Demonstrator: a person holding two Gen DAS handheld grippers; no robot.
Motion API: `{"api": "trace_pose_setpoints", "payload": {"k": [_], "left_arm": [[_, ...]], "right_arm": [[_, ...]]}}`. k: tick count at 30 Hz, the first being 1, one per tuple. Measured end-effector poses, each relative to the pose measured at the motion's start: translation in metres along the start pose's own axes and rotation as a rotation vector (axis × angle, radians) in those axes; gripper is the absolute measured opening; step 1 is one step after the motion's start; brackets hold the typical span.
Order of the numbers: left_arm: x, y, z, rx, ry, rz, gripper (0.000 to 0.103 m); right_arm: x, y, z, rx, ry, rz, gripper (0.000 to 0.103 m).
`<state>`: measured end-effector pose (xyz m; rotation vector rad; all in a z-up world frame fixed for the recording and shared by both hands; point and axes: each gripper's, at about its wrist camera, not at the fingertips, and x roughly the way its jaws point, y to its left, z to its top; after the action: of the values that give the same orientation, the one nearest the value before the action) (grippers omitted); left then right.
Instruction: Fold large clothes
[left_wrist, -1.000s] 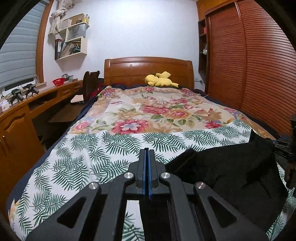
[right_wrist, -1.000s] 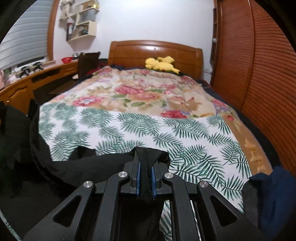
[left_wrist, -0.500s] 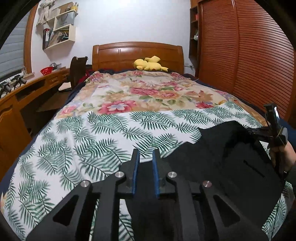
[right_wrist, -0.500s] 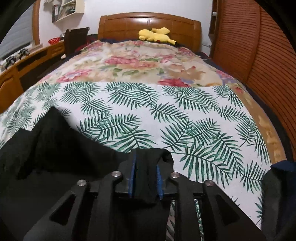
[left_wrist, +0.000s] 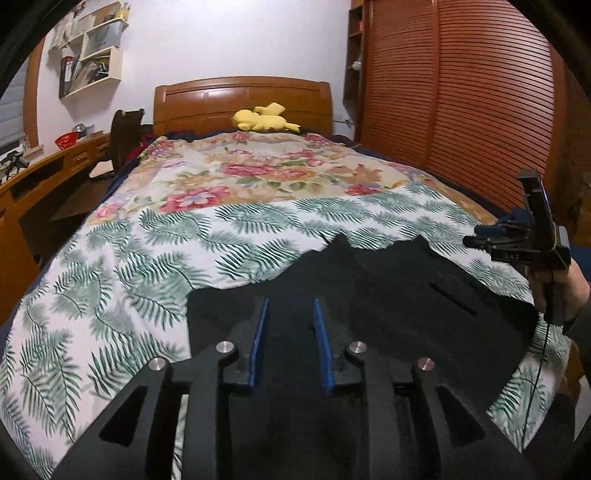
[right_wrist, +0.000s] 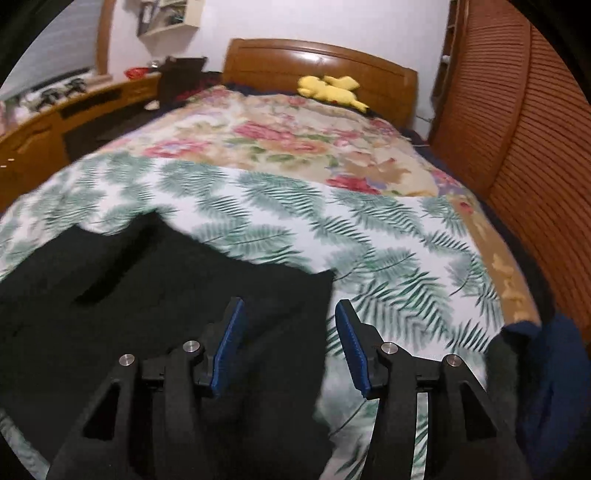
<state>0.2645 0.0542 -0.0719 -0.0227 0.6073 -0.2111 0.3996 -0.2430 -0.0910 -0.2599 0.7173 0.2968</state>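
Right wrist view is smeared with motion blur, so the fern print on the bedspread (right_wrist: 369, 229) runs soft. The black garment (right_wrist: 147, 295) slips under the tongs and off the lower left edge, its near hem out of sight. On the right, a dark blue heap (right_wrist: 554, 369) is cut by the frame, possibly more clothing. In the left wrist view, the shelf (left_wrist: 92, 59) contents are too small to read.

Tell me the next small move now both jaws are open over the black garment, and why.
Probably lower the left gripper and right gripper to re-pinch the flat black garment on the fern-print bedspread for another fold; both are open, holding nothing.
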Motion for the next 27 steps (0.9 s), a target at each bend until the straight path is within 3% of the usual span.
{"api": "trace_pose_setpoints", "payload": {"k": [11, 16, 19, 27], "left_arm": [[-0.031, -0.038, -0.054, 0.012, 0.033, -0.022, 0.028], [-0.039, -0.047, -0.072, 0.011, 0.057, -0.034, 0.03], [-0.042, -0.049, -0.076, 0.005, 0.07, -0.044, 0.031], [-0.048, -0.056, -0.088, 0.007, 0.089, -0.057, 0.033]], "right_arm": [[-0.025, 0.083, -0.067, -0.065, 0.012, 0.189, 0.052], [-0.02, 0.095, -0.078, -0.096, 0.044, 0.197, 0.052], [0.003, 0.1, -0.093, -0.12, 0.172, 0.203, 0.052], [-0.005, 0.105, -0.094, -0.13, 0.148, 0.167, 0.052]]}}
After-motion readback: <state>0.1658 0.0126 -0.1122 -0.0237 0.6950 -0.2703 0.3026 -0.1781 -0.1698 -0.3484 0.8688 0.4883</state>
